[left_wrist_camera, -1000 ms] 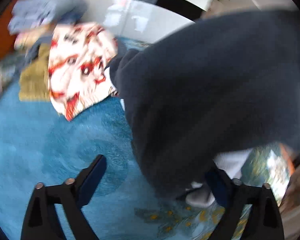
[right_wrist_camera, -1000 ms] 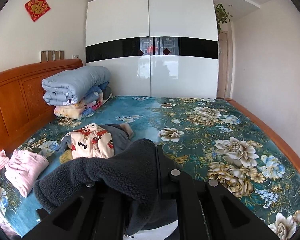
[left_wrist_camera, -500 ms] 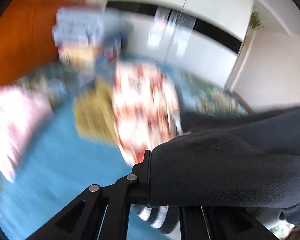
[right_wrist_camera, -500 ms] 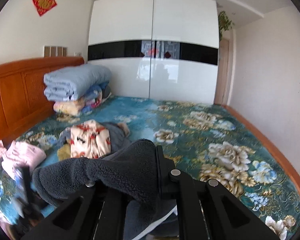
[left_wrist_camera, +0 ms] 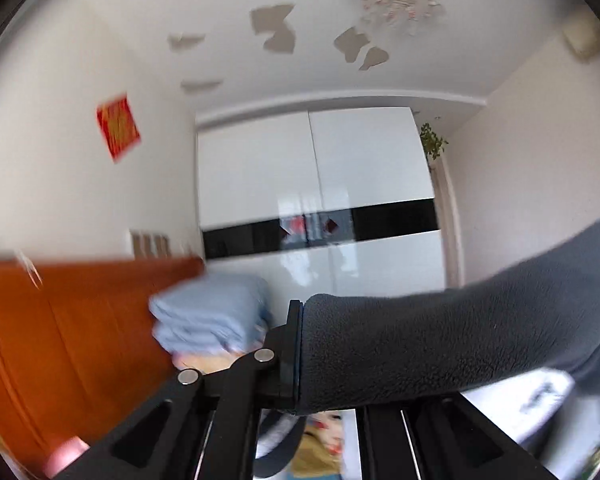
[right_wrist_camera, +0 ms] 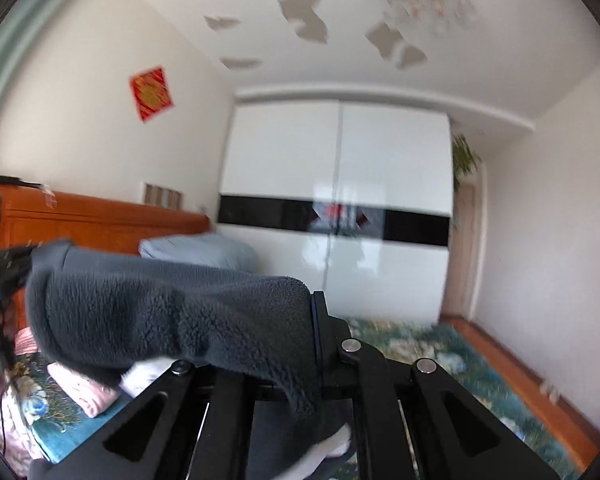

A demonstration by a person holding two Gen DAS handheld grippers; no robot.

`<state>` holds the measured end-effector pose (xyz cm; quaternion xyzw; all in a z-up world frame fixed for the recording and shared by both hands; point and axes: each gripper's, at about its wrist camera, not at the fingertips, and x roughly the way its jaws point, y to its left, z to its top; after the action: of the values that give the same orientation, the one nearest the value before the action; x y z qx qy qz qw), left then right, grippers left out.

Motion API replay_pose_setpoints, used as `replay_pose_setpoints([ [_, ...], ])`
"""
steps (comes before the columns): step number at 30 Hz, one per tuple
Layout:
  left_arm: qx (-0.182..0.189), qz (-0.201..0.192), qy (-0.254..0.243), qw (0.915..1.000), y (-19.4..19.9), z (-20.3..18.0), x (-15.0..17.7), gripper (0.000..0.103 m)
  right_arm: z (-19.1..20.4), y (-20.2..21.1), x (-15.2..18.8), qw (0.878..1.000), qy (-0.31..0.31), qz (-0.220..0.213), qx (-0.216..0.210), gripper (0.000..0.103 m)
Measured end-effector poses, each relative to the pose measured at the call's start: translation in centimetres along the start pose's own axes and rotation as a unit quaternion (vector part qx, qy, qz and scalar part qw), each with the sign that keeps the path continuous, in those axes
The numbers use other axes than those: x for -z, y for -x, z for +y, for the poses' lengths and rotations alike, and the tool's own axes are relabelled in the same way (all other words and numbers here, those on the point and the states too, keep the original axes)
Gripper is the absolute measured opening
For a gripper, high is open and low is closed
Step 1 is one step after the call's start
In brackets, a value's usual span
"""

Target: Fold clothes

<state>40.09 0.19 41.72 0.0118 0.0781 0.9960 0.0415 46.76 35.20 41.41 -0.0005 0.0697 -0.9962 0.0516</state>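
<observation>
A dark grey fleece garment (left_wrist_camera: pixel 440 344) is stretched in the air between both grippers. My left gripper (left_wrist_camera: pixel 300 356) is shut on one end of it, and the cloth runs off to the right. My right gripper (right_wrist_camera: pixel 314 344) is shut on the other end of the garment (right_wrist_camera: pixel 172 312), which runs off to the left. White trim (right_wrist_camera: pixel 142 374) hangs under it. Both views are tilted up toward the wardrobe and ceiling.
An orange wooden headboard (left_wrist_camera: pixel 68 336) is on the left with a stack of folded blue quilts (left_wrist_camera: pixel 208 320) beside it. A white wardrobe (right_wrist_camera: pixel 336 208) fills the far wall. Pink folded clothes (right_wrist_camera: pixel 84 392) lie on the floral bedspread (right_wrist_camera: pixel 440 348) below.
My left gripper closed on the fleece and rose. Both grippers lifted and tilted upward, so the bed dropped out of view and the ceiling came in. The garment now hangs stretched between them.
</observation>
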Motion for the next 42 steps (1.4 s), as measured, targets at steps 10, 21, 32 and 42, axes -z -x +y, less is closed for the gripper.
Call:
replay_pose_setpoints([
  [10,0.021,0.236,-0.033,0.9709,-13.5,-2.6,11.8,0.006,-0.3,-9.7,6.2,0.988,-0.004,0.148,-0.036,0.008],
  [21,0.065,0.422,0.062,0.902,-27.9,-6.3,29.9,0.006,-1.3,-28.1,32.4,0.904,-0.053,0.423,-0.031,0.008],
  [32,0.085,0.548,0.17,0.8146,-39.8,-7.4,43.2,0.009,-7.5,-38.9,43.0,0.822,-0.286,0.491,-0.041,0.012],
  [42,0.111,0.494,0.195,0.84,-35.2,-4.9,40.9,0.068,-8.1,-35.8,41.3,0.842,-0.253,0.474,-0.044,0.058],
])
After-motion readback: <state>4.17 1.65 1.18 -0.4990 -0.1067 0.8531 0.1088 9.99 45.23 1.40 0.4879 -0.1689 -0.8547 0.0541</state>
